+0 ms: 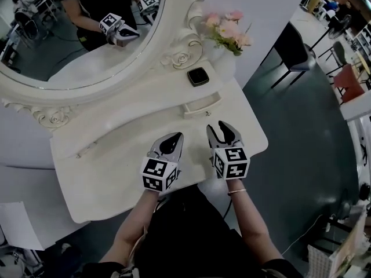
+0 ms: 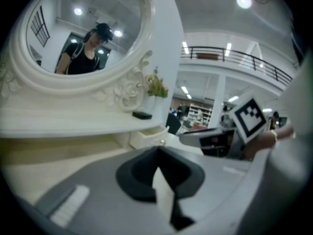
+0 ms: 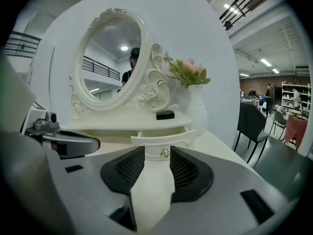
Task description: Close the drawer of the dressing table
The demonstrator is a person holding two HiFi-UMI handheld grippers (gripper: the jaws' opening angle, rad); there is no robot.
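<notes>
Your right gripper has its fingers spread apart with nothing between them. Through the gap you look straight at the knob of the drawer, which stands pulled out from under the upper shelf, apart from both grippers. Your left gripper has its fingers closed together and empty, just beside the right one above the desk. Behind the drawer, a small black box lies on the shelf, near the flowers and the oval mirror.
</notes>
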